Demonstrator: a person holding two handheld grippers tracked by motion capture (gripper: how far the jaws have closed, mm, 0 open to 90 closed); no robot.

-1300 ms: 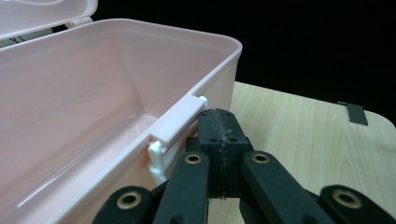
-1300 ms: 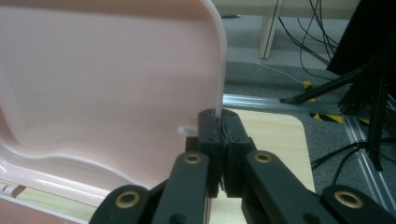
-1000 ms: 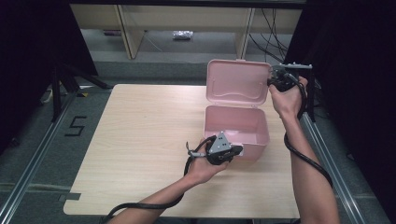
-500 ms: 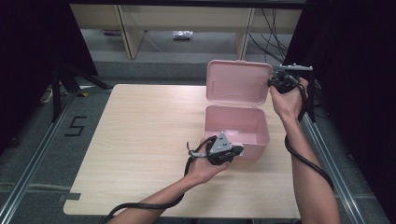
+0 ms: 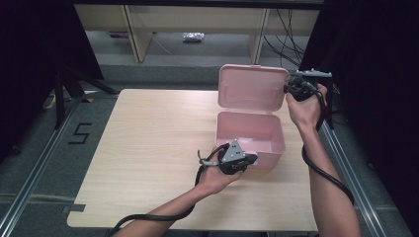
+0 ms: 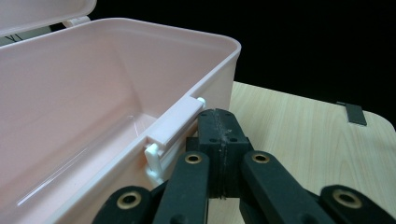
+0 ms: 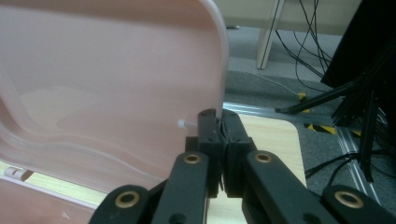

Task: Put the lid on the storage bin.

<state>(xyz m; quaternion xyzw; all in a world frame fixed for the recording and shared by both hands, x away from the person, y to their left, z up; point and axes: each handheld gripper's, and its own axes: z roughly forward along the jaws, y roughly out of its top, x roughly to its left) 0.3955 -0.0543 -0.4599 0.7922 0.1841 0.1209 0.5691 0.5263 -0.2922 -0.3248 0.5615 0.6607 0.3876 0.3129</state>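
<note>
Right gripper view showed the right gripper (image 7: 218,122) with its jaws pinching the side edge of the pink lid (image 7: 107,84), which stood upright over the pink box (image 5: 251,137) at the right part of the surface (image 5: 148,148). The left gripper (image 6: 217,128) had its jaws pressed together, holding nothing, just beside the white latch (image 6: 170,130) on the front wall. The grip on the thin edge looked small, so I think the lid could slip out and fall shut. With no clamp on the box, a strong pull at the lid could also slide or tip it.
</note>
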